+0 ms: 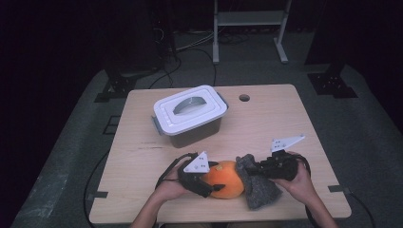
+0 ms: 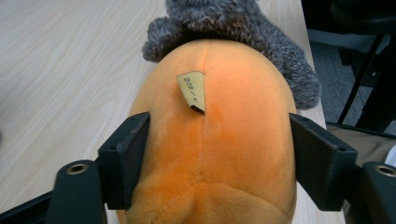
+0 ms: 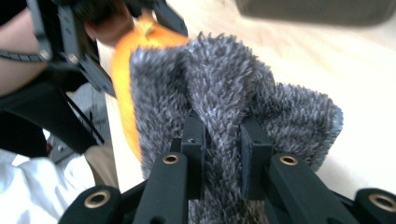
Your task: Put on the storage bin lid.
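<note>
A round orange plush toy [image 1: 227, 184] lies near the table's front edge. My left gripper [image 1: 209, 183] is shut on it from the left; in the left gripper view the two black jaws press its sides [image 2: 233, 84], and a small tan label [image 2: 192, 90] sits on its seam. A grey fuzzy cloth [image 1: 260, 191] drapes against the toy's right side. My right gripper [image 1: 253, 169] is shut on a fold of that cloth [image 3: 224, 84], pinched between the jaws [image 3: 223, 135]. Beyond the cloth I see the orange toy [image 3: 122, 70] and the other hand.
A grey plastic box with a white lid and handle [image 1: 190, 114] stands at the table's back left. The light wooden table [image 1: 271, 128] has a round hole [image 1: 244, 98] near its far edge. A metal stand and cables sit on the dark floor beyond.
</note>
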`<action>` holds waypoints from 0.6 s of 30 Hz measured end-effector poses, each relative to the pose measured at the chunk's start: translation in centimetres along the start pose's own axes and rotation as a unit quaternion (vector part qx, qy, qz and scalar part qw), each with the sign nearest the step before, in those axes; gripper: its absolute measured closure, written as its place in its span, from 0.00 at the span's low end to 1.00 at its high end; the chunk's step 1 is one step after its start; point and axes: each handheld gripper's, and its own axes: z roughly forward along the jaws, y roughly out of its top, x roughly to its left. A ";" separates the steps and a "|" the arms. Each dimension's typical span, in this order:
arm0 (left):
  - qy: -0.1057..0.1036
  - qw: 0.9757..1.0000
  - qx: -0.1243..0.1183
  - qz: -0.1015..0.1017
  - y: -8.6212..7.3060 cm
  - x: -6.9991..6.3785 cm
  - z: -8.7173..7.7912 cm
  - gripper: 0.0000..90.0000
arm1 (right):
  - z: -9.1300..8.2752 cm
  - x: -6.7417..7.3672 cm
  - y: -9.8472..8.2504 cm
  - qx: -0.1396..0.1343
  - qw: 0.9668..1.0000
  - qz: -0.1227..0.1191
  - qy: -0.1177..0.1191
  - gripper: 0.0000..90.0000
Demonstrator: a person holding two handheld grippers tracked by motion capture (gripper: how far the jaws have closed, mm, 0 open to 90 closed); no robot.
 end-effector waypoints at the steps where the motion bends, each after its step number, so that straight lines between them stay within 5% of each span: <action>1: 0.000 1.000 0.001 0.003 0.2 -0.1 0.0 0.33 | -0.2 0.5 0.4 -0.011 1.000 -0.008 0.004 0.83; 6: -0.002 1.000 -0.001 0.005 0.7 -0.6 0.2 0.36 | 0.5 2.7 1.9 -0.015 0.999 -0.051 0.000 0.83; 13: -0.007 1.000 -0.006 -0.006 0.8 -0.4 -0.2 0.39 | 0.9 1.0 0.6 -0.001 1.000 -0.018 0.014 0.83; 18: -0.011 1.000 -0.008 -0.008 1.1 -0.5 0.0 0.39 | -0.1 2.8 2.1 -0.038 0.998 -0.046 0.011 0.83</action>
